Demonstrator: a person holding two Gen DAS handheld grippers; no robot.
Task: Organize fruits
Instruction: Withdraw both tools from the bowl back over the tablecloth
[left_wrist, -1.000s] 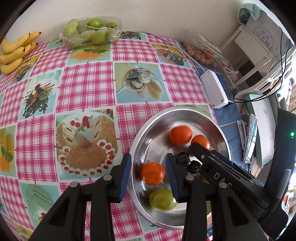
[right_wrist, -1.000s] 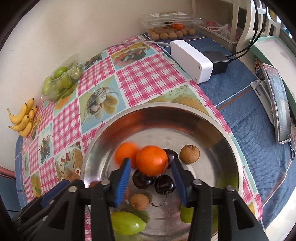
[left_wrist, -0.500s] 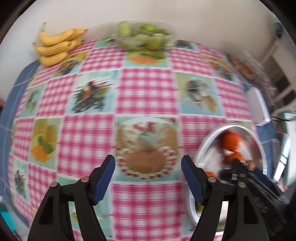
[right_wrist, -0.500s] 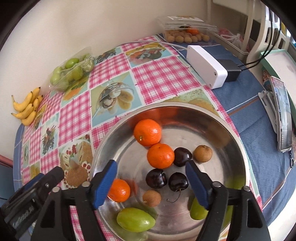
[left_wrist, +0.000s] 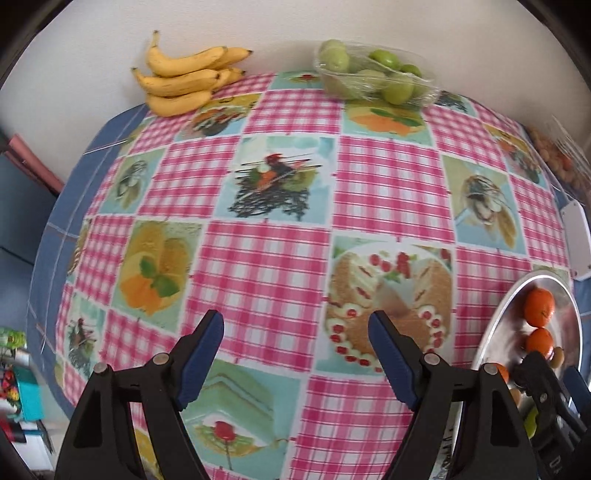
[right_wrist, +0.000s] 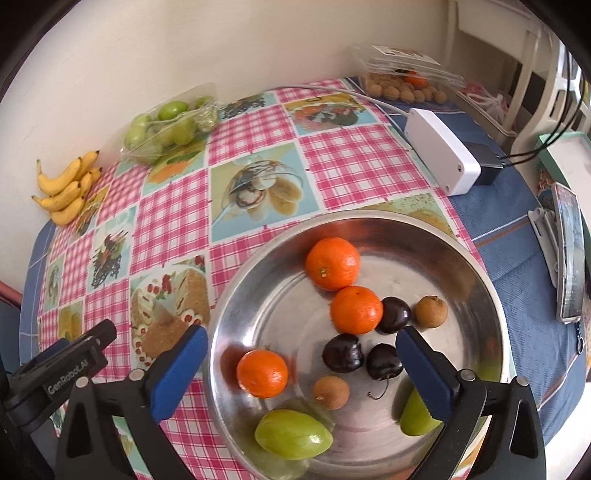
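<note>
Biggest risk spotted here: the round fruit piled in the shiny round steel bowl (right_wrist: 491, 288) could easily get knocked around if the right black gripper with blue pads (right_wrist: 301, 363) was dropped in carelessly, since the three orange mandarins (right_wrist: 356, 309), dark cherries (right_wrist: 342, 352) and small brown longans (right_wrist: 431, 311) were sat touching or just beside each other. A cherry could be squashed too, being soft. The two green oval fruits (right_wrist: 293, 434) were parked at the near rim, one half hidden under a pad.

The right gripper was held above the bowl, jaws spread wide, nothing gripped. The left black gripper (left_wrist: 295, 356) was hovered over the pink checked tablecloth (left_wrist: 266, 266), jaws also spread and empty, aimed toward the yellow bananas (left_wrist: 184, 79) and the clear tray of green fruit (left_wrist: 373, 77) by the wall
</note>
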